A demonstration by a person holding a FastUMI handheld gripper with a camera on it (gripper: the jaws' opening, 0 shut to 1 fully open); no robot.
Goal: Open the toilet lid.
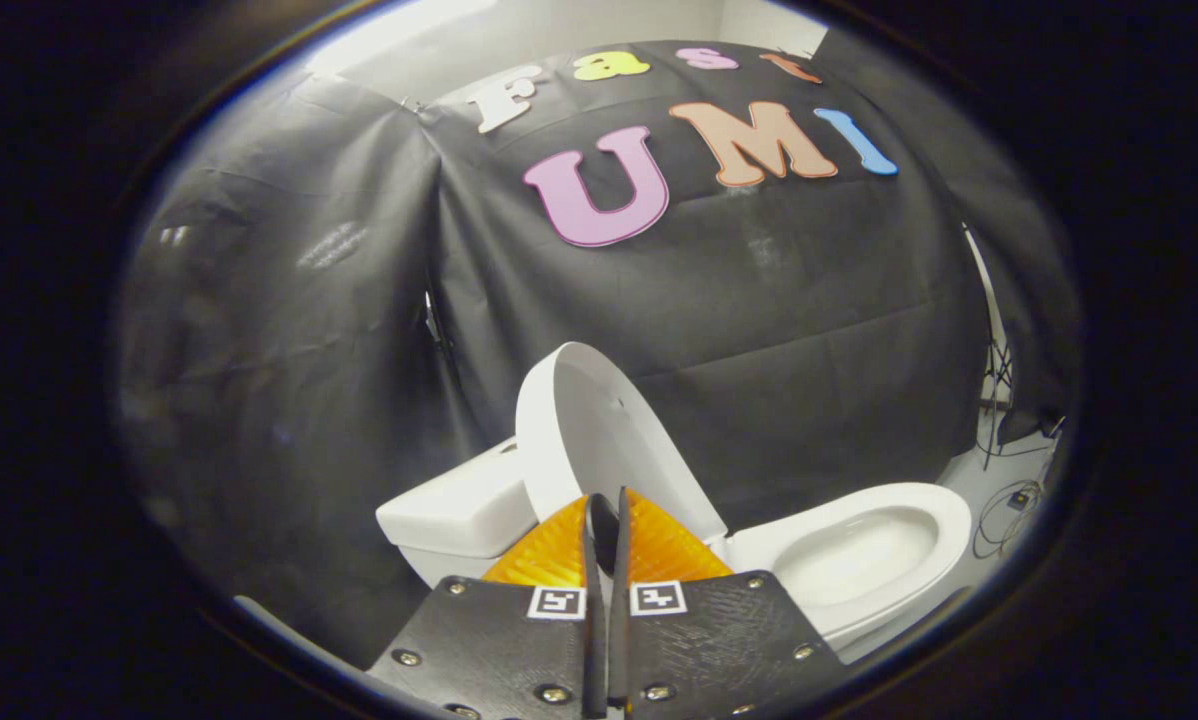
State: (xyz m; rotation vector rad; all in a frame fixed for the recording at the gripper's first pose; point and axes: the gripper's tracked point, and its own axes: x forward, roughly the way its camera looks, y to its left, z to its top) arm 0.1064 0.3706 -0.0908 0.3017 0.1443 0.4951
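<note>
A: Gripper [604,500]?
B: Fingers pressed together, a slit between them, nothing held.
A: Lid [599,440]?
B: Raised, just beyond the tips at 12 o'clock, its rim apart from them.
A: Room?
B: Seat [859,545] at 3 o'clock, tank [449,515] at 9; cloth wall [759,330] behind.

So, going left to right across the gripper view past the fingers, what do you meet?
Toilet tank → raised toilet lid, upright just beyond the nearly closed gripper → open seat and bowl → cables on the floor.
</note>
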